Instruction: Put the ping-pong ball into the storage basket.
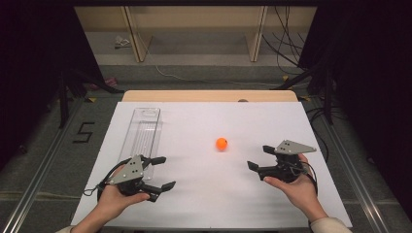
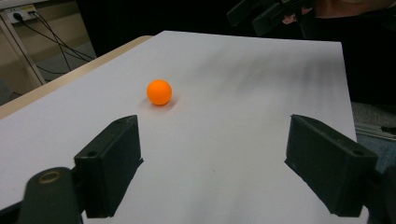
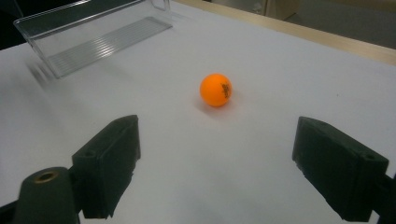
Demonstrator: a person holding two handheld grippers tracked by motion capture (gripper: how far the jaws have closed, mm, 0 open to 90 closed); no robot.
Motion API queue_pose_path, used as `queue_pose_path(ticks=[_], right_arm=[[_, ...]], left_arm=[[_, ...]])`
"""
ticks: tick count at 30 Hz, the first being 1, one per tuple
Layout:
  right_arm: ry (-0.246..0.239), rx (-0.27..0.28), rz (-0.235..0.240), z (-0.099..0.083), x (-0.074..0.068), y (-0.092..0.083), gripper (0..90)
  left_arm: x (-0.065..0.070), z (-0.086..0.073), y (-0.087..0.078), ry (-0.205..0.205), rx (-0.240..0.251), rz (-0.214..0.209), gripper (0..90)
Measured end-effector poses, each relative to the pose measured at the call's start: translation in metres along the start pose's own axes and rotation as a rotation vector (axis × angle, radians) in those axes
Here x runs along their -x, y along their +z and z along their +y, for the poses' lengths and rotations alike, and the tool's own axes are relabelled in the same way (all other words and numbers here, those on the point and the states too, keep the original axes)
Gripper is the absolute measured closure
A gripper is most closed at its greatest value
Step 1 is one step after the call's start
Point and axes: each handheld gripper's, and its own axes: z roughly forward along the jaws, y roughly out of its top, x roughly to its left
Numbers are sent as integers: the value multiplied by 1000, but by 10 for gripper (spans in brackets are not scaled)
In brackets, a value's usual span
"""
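An orange ball rests on the white table top, near its middle. In the left gripper view the ball lies ahead and left of the wide-apart jaws. In the right gripper view the ball shows a small dark print and sits ahead of the spread jaws. My left gripper is open at the front left, held in a hand. My right gripper is open at the front right, below and right of the ball. Nothing is between either pair of jaws.
A clear plastic tray lies lengthwise along the table's left side, just behind the left gripper; its end appears in the right gripper view. A wooden edge runs along the far side. Cables lie on the floor beyond.
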Motion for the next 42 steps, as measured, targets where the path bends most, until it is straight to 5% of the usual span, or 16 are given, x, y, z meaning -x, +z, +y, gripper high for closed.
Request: queue_pose_path(ticks=[42], right_arm=[[-32,-42,30,21,2,51,161]], left_arm=[[1,0,0,2,-2,-8,175]])
